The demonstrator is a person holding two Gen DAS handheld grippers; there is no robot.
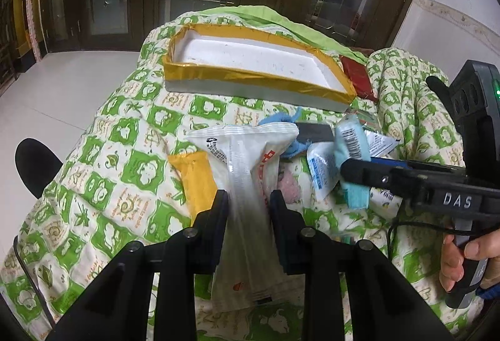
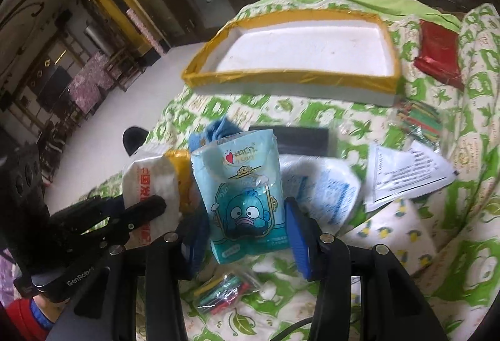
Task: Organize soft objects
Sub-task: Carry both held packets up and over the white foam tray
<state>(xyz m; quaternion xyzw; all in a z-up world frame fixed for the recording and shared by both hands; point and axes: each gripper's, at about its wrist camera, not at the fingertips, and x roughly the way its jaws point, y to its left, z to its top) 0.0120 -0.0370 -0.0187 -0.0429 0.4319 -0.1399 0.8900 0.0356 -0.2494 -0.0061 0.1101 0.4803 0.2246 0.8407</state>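
My left gripper is shut on a white plastic tissue pack with red print and holds it above the quilt; it also shows in the right wrist view. My right gripper is shut on a light blue tissue pack with a cartoon fish, lifted off the quilt; the pack shows in the left wrist view beside the right gripper's fingers. A white foam tray with yellow tape rim lies empty farther back.
A green-and-white quilt covers the surface. On it lie a yellow packet, a blue cloth, a black flat thing, white sachets, a red packet and bags of coloured sticks.
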